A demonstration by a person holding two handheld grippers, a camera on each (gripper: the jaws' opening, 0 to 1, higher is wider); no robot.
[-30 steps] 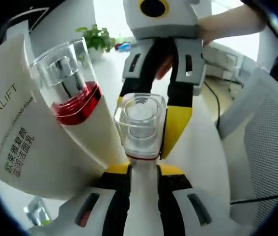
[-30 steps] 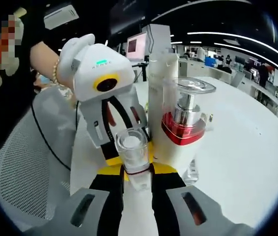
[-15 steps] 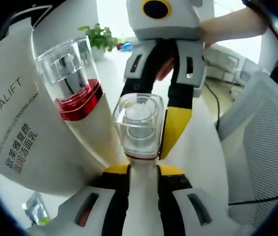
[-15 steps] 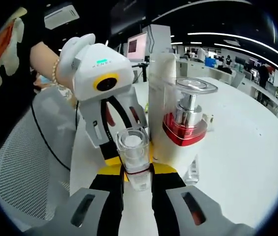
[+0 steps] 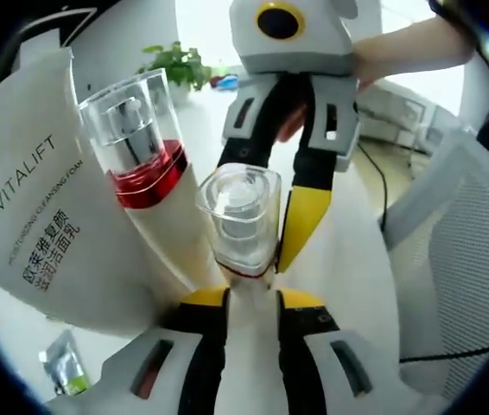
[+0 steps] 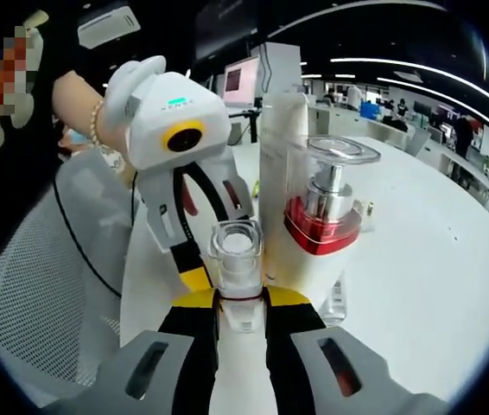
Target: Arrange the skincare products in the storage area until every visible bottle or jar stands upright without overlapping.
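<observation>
A small white bottle (image 5: 238, 216) with a clear square cap and a thin red ring stands between both grippers. My left gripper (image 5: 251, 298) is shut on its body below the cap. Facing it, my right gripper (image 5: 262, 233) reaches in from the top, a yellow tip to the right of the cap. In the right gripper view the same small bottle (image 6: 237, 259) stands upright with my right gripper (image 6: 242, 298) shut on it. The left gripper (image 6: 223, 259) leans in from the upper left. Beside it stand a taller pump bottle (image 5: 141, 151) (image 6: 327, 216) with a red band and a white REVITALIFT tube (image 5: 33, 216) (image 6: 283, 138).
The white table (image 6: 435, 285) stretches to the right. A small sachet (image 5: 63, 372) lies by the tube. A grey mesh chair (image 5: 469, 259) (image 6: 46, 285) stands close by the table edge. A potted plant (image 5: 175, 65) sits far off. A person's gloved hand (image 6: 128, 91) holds the left gripper.
The left gripper has tilted against the small bottle, so the bottle now leans in the left gripper view. The right gripper and the bottle held still.
</observation>
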